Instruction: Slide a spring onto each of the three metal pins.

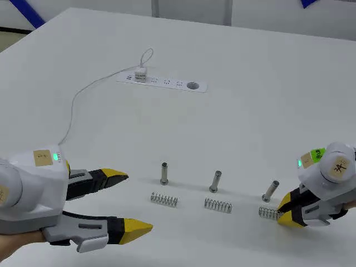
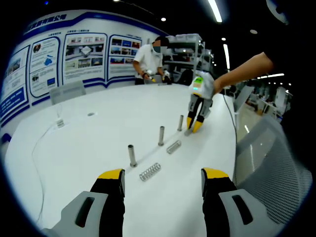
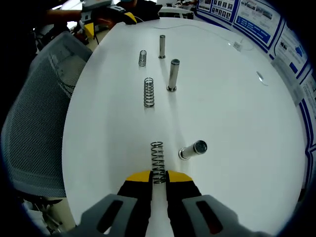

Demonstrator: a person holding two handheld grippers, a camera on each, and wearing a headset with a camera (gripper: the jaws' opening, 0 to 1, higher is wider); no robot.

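Right tongs (image 3: 158, 177) are pinching the spring (image 3: 157, 157) by its end, flat on the surface (image 3: 222, 98) beside its pin (image 3: 193, 149); left tongs (image 2: 162, 178) are hanging released. Shallow grip is risking the spring flicking away.

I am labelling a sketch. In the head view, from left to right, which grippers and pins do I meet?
The left gripper → left pin → middle pin → right pin → right gripper, shut on the right spring.
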